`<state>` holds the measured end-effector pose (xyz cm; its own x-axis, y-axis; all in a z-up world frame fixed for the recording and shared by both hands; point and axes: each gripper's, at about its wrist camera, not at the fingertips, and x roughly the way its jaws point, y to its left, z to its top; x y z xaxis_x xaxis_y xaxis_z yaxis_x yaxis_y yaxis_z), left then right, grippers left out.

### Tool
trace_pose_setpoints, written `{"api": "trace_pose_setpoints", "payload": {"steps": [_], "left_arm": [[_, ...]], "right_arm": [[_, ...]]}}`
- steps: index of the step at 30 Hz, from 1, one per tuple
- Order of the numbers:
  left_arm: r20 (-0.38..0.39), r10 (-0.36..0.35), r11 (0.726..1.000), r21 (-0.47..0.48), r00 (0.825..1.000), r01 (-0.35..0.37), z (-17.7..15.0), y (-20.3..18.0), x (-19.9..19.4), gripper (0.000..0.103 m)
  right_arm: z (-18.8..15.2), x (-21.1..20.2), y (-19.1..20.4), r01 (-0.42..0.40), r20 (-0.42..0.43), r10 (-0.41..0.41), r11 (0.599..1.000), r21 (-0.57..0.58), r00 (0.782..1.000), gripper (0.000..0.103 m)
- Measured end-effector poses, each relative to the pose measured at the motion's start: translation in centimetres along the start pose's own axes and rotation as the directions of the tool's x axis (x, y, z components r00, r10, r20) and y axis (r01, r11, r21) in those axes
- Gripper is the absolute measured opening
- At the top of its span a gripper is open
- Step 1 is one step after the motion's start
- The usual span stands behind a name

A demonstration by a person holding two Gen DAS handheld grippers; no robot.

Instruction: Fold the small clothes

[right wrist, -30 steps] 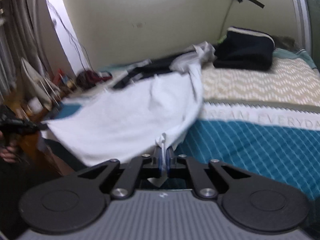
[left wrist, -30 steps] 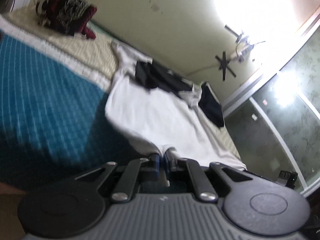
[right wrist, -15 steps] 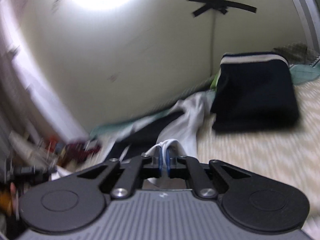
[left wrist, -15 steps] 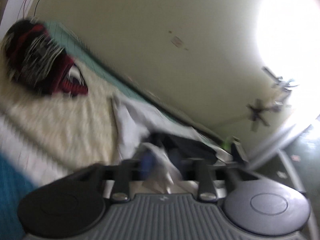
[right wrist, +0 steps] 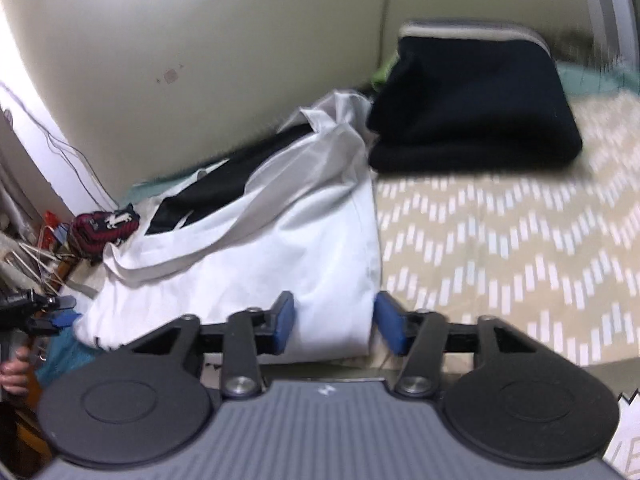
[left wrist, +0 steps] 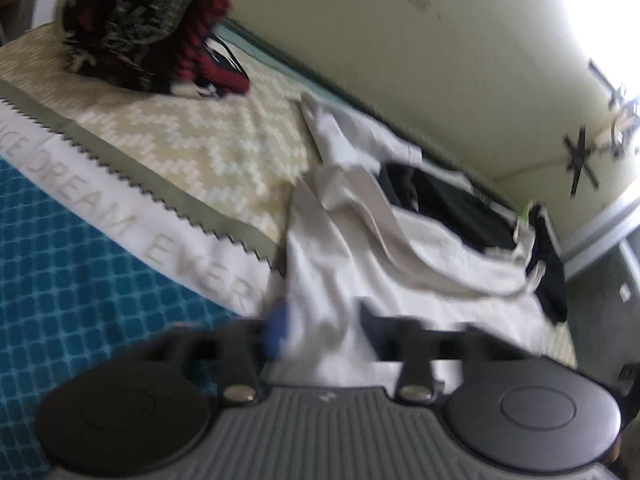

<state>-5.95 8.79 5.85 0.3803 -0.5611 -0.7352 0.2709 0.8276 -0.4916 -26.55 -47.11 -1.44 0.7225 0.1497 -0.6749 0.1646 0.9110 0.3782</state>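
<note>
Two wrist views show one bed and your two tongs. The bed cover [left wrist: 180,148] is the largest item: cream zigzag cloth toward the wall, then a white lettered band, then a teal quilted panel [left wrist: 60,280] on the near side.

The white garment [left wrist: 420,248], the piece to be folded, lies spread on the cream cloth with its upper part bunched against the wall. A black garment [left wrist: 452,204] rests on that bunched part. In the right view, a folded navy pile [right wrist: 472,108] sits just beside the white garment, touching its top corner. A red-and-black knit bundle [left wrist: 140,28] lies well apart from the white garment, at the far end of the bed.

Your left gripper [left wrist: 324,328] has its jaws apart. The near hem of the white garment lies between the blue pads [left wrist: 276,328]. The blur hides whether either pad touches it.

Your right gripper [right wrist: 336,324] is likewise spread wide. Its blue pads [right wrist: 284,318] flank the garment's near right corner without pinching it.

Your hand [right wrist: 14,372] appears at the left edge of the right view.
</note>
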Motion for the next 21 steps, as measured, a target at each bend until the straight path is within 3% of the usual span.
{"api": "trace_pose_setpoints", "payload": {"steps": [3, 8, 10, 11, 12, 13, 17, 21], "left_arm": [[-0.008, 0.066, 0.997, 0.027, 0.998, -0.066, 0.0, -0.1, 0.3, 0.005], [-0.037, 0.029, 1.000, -0.009, 0.999, -0.029, 0.3, 1.8, -1.3, 0.007], [-0.046, 0.078, 0.997, -0.002, 0.996, -0.079, 0.0, 1.9, -1.2, 0.011], [-0.045, 0.088, 0.996, -0.005, 0.995, -0.088, -0.2, 2.0, -1.4, 0.012], [-0.050, 0.086, 0.996, -0.011, 0.995, -0.086, -0.4, 2.1, -1.7, 0.017], [-0.052, 0.073, 0.997, -0.020, 0.996, -0.074, -0.7, 2.2, -2.2, 0.020], [-0.033, -0.053, 0.997, -0.060, 0.998, 0.051, -2.8, 2.1, -4.8, 0.035], [-0.039, -0.176, 0.974, -0.154, 0.984, 0.169, -4.4, 1.3, -3.2, 0.054]], "right_arm": [[-0.6, -0.6, 0.7, 0.025, -0.003, -0.025, 1.000, -0.017, 1.000, 0.001], [-1.6, -3.6, 0.3, 0.031, -0.005, -0.031, 0.999, 0.005, 0.999, 0.000], [-1.8, -3.8, 0.4, 0.052, -0.010, -0.051, 0.999, 0.007, 0.999, 0.000], [-1.9, -3.5, 0.6, 0.069, -0.012, -0.069, 0.998, 0.007, 0.998, 0.003], [-1.9, -3.7, 0.5, 0.067, -0.011, -0.066, 0.998, 0.019, 0.998, 0.023], [-1.8, -4.0, 0.4, 0.062, -0.017, -0.061, 0.997, 0.044, 0.998, 0.053], [-2.3, -6.3, -0.1, -0.014, -0.019, 0.017, 0.991, 0.134, 1.000, 0.055], [-3.3, -5.3, -0.9, -0.069, -0.066, 0.092, 0.955, 0.288, 0.994, 0.055]]}}
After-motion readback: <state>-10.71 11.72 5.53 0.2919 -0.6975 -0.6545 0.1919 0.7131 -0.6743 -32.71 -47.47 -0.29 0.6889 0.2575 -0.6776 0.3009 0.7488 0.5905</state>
